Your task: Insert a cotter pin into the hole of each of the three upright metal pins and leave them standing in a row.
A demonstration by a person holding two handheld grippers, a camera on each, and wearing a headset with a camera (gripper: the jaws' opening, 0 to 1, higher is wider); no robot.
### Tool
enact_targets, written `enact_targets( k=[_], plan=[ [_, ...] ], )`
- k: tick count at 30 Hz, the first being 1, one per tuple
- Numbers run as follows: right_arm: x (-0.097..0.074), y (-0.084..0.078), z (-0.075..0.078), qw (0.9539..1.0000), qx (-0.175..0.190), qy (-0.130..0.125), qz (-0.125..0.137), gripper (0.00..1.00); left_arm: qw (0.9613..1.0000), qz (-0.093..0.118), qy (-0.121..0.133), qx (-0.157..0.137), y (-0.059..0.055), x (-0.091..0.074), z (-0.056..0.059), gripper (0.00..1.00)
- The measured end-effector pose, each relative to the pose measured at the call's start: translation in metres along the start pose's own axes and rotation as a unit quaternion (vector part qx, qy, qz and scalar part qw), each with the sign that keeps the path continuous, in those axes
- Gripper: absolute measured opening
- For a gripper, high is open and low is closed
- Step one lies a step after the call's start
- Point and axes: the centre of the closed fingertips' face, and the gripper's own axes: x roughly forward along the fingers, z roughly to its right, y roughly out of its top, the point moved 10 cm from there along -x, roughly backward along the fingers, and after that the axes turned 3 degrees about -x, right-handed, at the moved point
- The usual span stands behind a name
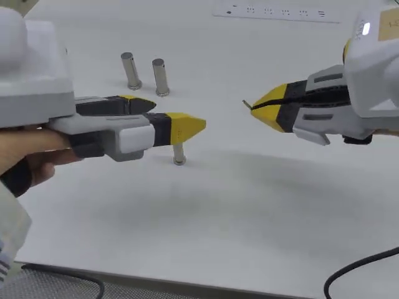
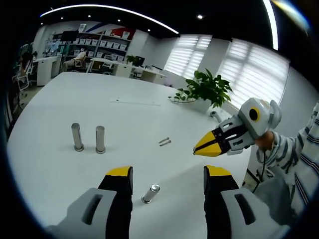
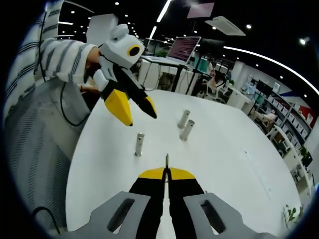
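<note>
Two upright metal pins (image 1: pixel 129 70) (image 1: pixel 160 76) stand side by side at the back of the white table. A third pin (image 1: pixel 179 153) stands nearer, its top hidden behind my left gripper (image 1: pixel 177 115), which hovers open just above it. In the left gripper view this pin (image 2: pixel 151 193) lies between the open jaws. My right gripper (image 1: pixel 254 108) is to the right, shut on a thin cotter pin (image 3: pixel 166 161) that pokes out past its tips towards the near pin (image 3: pixel 140 143). Two loose cotter pins (image 2: pixel 165 142) lie on the table.
A white power strip (image 1: pixel 277 12) lies at the table's far edge. A black cable (image 1: pixel 358 268) curls at the near right edge, and another cable (image 1: pixel 68 277) runs along the near left edge. A potted plant (image 2: pixel 207 89) stands on the far side.
</note>
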Motion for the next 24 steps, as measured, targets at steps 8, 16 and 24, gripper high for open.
enact_targets(
  k=[8, 16, 24],
  plan=[
    [0.0, 0.006, -0.008, 0.9998, -0.013, -0.013, 0.006, 0.02, 0.9984, -0.013, -0.03, -0.045, 0.005, 0.013, 0.006, 0.39],
    [-0.003, 0.008, -0.014, 0.9996, -0.022, -0.014, 0.007, 0.02, 0.9941, -0.04, -0.058, -0.082, 0.003, 0.025, 0.009, 0.28],
    [-0.001, 0.013, -0.017, 0.9993, -0.033, -0.013, 0.013, 0.02, 0.991, -0.058, -0.08, -0.09, 0.004, 0.033, 0.011, 0.22]
  ],
)
